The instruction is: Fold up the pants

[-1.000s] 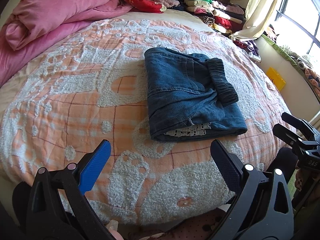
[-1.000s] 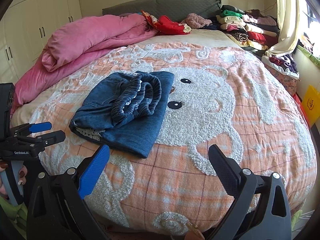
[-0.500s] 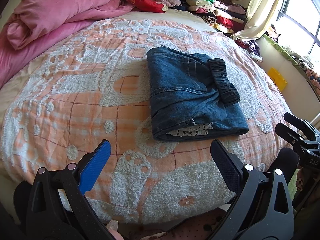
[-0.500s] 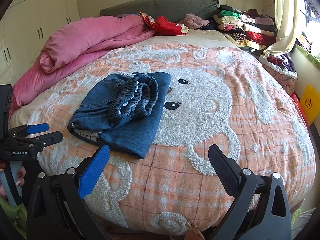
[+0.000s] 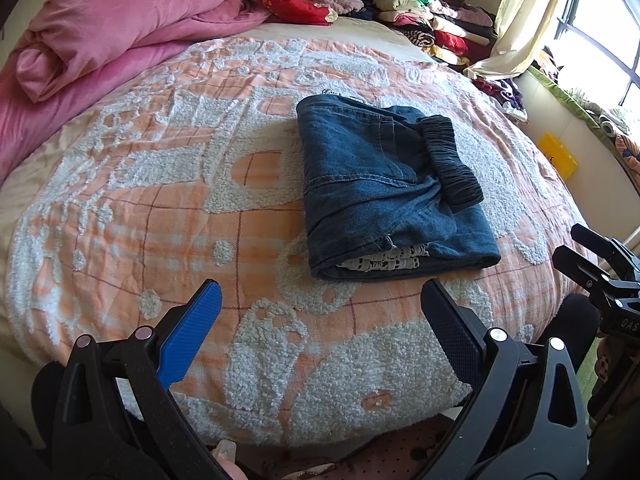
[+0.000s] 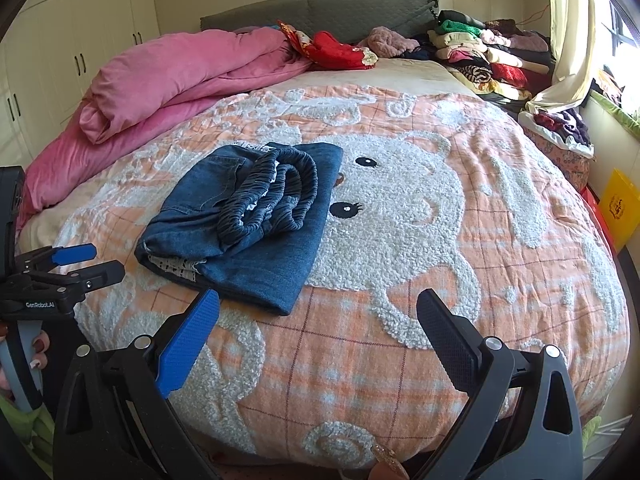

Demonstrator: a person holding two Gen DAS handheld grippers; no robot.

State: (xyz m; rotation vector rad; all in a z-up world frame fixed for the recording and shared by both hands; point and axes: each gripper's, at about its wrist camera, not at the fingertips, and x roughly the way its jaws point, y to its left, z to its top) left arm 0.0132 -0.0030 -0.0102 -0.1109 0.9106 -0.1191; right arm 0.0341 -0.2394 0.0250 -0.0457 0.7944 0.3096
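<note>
One pair of jeans (image 5: 384, 188) lies folded into a compact packet on the bed (image 5: 160, 208), a little toward 1 o'clock from the middle of the left wrist view and toward 10 o'clock in the right wrist view. The elastic waistband (image 6: 272, 196) is bunched on top, probably because the last fold brought the waist end over the legs. A strip of white lace (image 5: 380, 262) peeks out of the near edge; whether it is lining or trim is hard to tell from here.

There are two tongs, both released and gripping nothing. The left tongs (image 5: 320, 312) hang at the 6 o'clock edge of the bed, jaws spread wide, well apart from the jeans. The right tongs (image 6: 318, 320) sit likewise at the foot, near the packet's closest corner but not touching it. Held back and empty like this, they suggest the folding is done, or nearly so, with only tidying of the waistband left.

At 10 o'clock one pink duvet (image 6: 168, 76) is rolled aside, presumably to clear folding room. One stack of clothes (image 6: 488, 56) sits at 1 o'clock by the headboard.
</note>
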